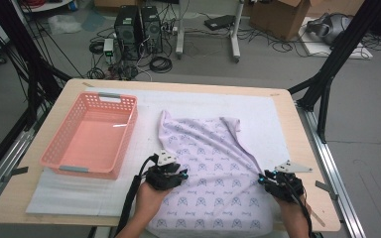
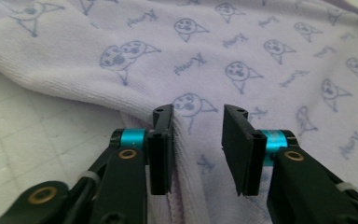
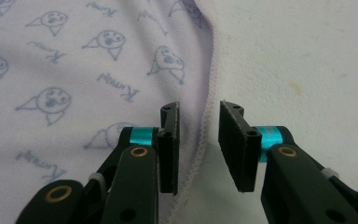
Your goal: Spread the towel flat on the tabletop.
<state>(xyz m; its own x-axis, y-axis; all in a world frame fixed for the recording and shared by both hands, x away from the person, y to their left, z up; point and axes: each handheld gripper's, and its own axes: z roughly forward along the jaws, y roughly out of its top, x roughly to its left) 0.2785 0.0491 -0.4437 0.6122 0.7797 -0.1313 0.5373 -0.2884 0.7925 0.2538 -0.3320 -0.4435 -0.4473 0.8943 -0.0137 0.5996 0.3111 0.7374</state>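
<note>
Clearly, we see a lilac garment [image 1: 213, 168] printed with small blue faces spread on a white mat [image 1: 278, 124] that covers the worktop [image 1: 307, 148], right of a pink basket [image 1: 92, 136]. Its near hem runs past the bottom edge of the high view, so we cannot tell where the cloth ends.

From above, the left claw [image 1: 171, 173] sits at the garment's left edge and the right claw [image 1: 270, 179] at its right edge, but each claw's body and hand cover the jaws, and how far they gape is hard to make out there.

The gripper views settle that. In the left gripper view, the left claw [image 2: 198, 140] stands parted by a moderate gap, its 2 jaws straddling a ribbed fold of the garment [image 2: 261, 60]; cloth lies between the jaws, with the left jaw against the fold and the right jaw apart from it, so nothing is pinched. The mat [image 2: 37, 126] shows at the left there.

In the right gripper view, the right claw [image 3: 199, 140] is likewise parted, the stitched edge of the garment [image 3: 74, 70] running up between its jaws without being clamped. Bare mat [image 3: 298, 56] lies right of that edge.
</note>
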